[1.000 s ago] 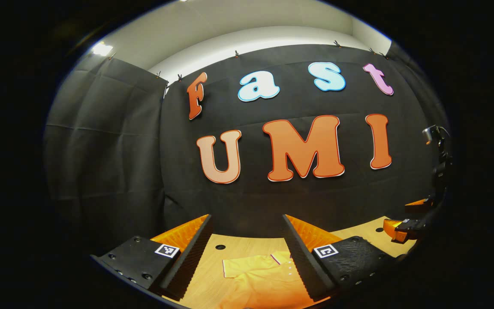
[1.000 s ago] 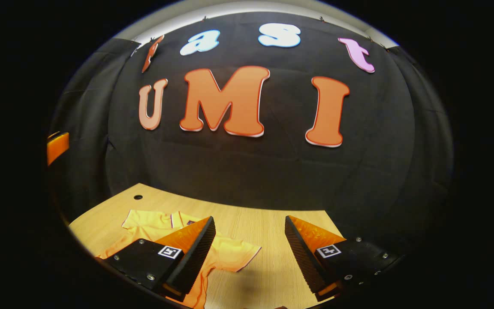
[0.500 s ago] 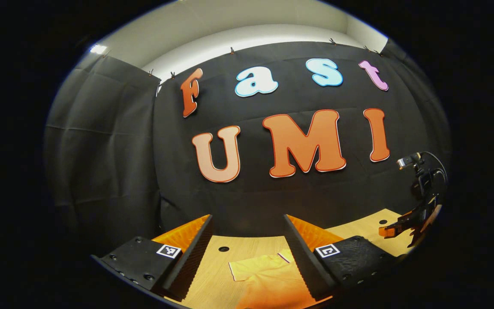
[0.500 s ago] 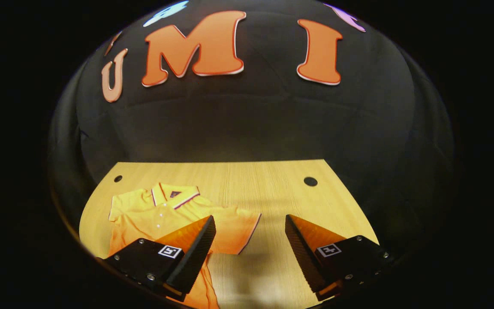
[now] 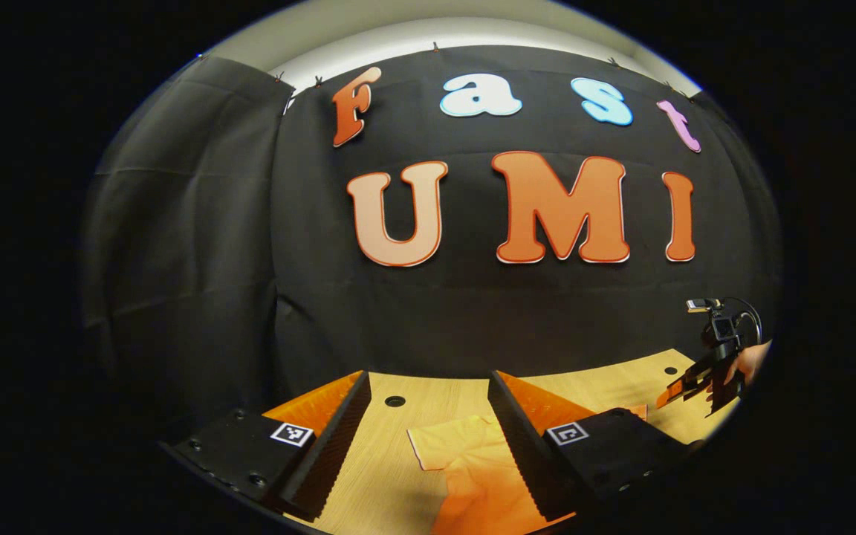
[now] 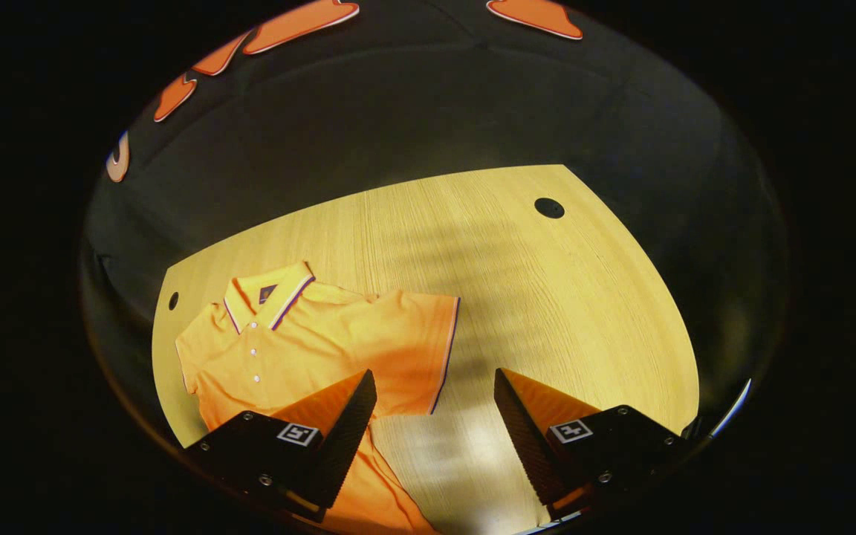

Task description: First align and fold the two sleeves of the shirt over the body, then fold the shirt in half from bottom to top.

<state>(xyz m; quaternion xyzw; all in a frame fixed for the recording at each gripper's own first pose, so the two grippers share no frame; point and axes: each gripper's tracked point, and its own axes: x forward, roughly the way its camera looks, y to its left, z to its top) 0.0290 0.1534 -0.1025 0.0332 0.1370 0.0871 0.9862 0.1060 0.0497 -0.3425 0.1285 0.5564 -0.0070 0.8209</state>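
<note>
While right claw [image 6: 434, 386] hovers agape, shirt [image 6: 309, 349] lower-left

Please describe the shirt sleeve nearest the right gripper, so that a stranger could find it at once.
Find the wooden table, then the orange polo shirt lying flat on it. The sleeve spreads out just ahead of the open right gripper, ending in a thin dark-striped cuff.

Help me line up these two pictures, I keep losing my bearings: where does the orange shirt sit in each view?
Left gripper view: the orange shirt lies at the bottom centre, between that view's own fingers, partly hidden by the right-hand one.
Right gripper view: the orange shirt spreads across the lower left, collar toward the wall.
Shared landmark: the wooden table, with round holes.
</note>
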